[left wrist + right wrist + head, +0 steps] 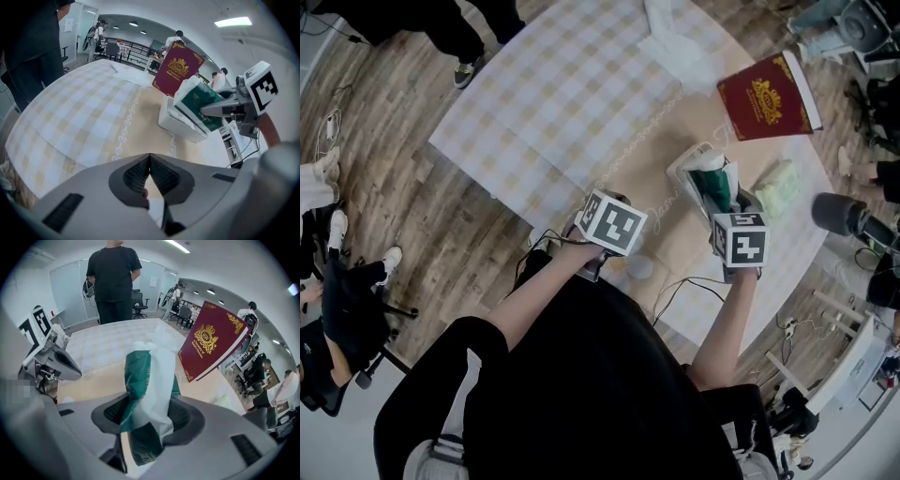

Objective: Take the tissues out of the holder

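Observation:
A white tissue holder lies on the tan part of the tablecloth. In the left gripper view the holder shows with a green and white tissue pack sticking up out of its open top. My right gripper is shut on that tissue pack, whose plastic wrap bunches between the pads. From above, the pack sits partly out of the holder, just ahead of my right gripper. My left gripper is shut on nothing, hovering over the cloth left of the holder.
A dark red book lies beyond the holder, and a pale green packet to its right. White cloth or paper lies at the table's far edge. People and office chairs surround the table.

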Demonstrator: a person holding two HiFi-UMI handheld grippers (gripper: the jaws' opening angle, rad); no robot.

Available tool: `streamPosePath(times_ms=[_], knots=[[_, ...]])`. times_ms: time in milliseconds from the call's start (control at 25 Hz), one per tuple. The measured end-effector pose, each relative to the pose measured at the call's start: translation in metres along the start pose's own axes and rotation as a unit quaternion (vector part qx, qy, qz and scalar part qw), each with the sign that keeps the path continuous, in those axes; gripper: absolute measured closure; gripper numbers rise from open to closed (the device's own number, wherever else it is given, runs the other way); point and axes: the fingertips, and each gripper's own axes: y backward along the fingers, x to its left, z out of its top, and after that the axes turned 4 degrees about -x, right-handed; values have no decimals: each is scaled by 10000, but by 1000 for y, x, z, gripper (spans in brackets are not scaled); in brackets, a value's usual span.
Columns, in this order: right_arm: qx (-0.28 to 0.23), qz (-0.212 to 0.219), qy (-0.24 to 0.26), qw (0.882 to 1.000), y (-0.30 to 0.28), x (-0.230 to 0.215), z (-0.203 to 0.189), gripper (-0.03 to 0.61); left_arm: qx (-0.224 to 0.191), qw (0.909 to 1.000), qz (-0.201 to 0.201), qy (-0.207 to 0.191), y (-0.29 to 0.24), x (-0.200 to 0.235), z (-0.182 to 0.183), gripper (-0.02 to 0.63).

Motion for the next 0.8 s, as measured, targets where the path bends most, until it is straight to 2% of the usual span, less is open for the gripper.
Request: streamPosePath(times_ms=[240, 400, 520, 600, 800], knots=[[-389, 238, -239, 9987, 25, 22, 11, 360, -150, 9999, -22, -37, 12, -6, -3, 607], [-343, 336, -215, 9986, 27, 50, 7, 360, -153, 9999, -30, -29, 22, -1, -14, 607], [-321, 460, -239, 9981, 33, 49, -14, 360, -169, 9999, -2, -25, 16, -24, -21, 607], [-311, 552, -237, 9977, 30, 54, -9, 360, -164, 9999, 0, 4, 18, -23, -14, 607], [-499, 726, -164, 9960, 30, 127, 29, 360, -330, 9993, -146, 92, 57, 18, -23, 607]])
